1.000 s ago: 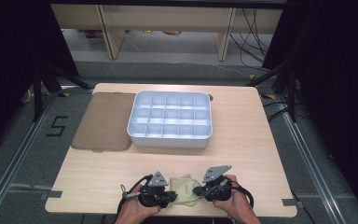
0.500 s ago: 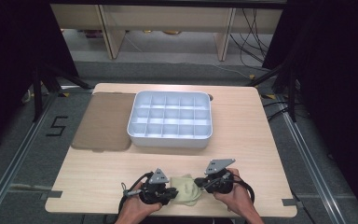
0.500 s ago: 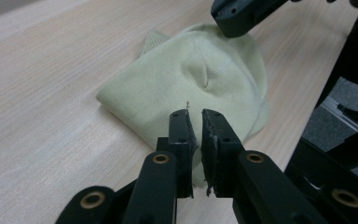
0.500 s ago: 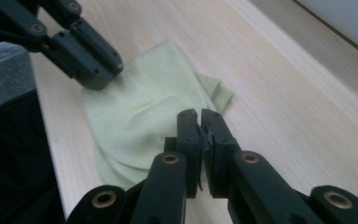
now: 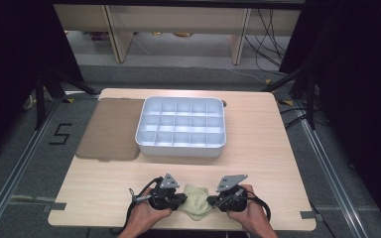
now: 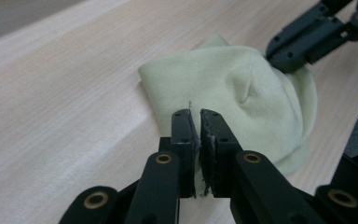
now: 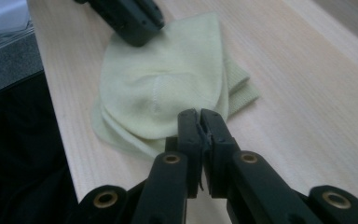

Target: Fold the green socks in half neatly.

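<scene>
compartment tray (image 5: pixel 181 126) beyond sock (image 5: pixel 194 200), brown mat (image 5: pixel 110 128) beside

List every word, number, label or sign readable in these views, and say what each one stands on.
"5": black figure on the grey floor left of the table.
No other text can be read: the compartment tray, the brown mat, the pale green cloth and both grippers carry no lettering that can be made out.

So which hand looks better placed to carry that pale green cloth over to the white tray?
Probably neither: left gripper and right gripper both pinch the cloth, about equally far from the tray.
</scene>
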The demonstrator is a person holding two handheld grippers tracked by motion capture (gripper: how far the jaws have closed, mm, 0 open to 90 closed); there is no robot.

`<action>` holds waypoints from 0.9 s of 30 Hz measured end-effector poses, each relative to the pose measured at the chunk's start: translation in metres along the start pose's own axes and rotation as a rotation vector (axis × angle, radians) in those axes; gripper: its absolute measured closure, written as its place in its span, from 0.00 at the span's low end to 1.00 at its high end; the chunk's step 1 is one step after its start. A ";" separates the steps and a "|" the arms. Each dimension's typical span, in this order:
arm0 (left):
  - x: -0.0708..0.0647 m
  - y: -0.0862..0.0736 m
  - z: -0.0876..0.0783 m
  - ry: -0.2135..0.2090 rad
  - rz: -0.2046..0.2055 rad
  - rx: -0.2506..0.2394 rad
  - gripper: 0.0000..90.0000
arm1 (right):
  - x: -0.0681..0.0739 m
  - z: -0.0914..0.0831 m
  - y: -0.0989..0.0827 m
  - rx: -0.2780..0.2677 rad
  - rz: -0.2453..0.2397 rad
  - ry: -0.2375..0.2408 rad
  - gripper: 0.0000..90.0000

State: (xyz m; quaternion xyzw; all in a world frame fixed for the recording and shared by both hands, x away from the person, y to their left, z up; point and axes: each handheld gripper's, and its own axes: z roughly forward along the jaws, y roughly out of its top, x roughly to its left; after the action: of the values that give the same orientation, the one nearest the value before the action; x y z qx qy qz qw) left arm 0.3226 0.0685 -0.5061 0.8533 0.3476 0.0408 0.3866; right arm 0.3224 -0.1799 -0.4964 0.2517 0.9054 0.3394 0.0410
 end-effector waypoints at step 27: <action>0.010 0.004 -0.003 0.027 -0.131 0.044 0.66 | 0.006 -0.001 0.002 -0.010 0.007 0.025 0.95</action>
State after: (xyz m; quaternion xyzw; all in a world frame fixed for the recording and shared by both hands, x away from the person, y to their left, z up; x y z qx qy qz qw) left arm 0.3311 0.0750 -0.5030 0.8365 0.4086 0.0193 0.3646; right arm 0.3182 -0.1763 -0.4933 0.2505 0.9031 0.3474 0.0299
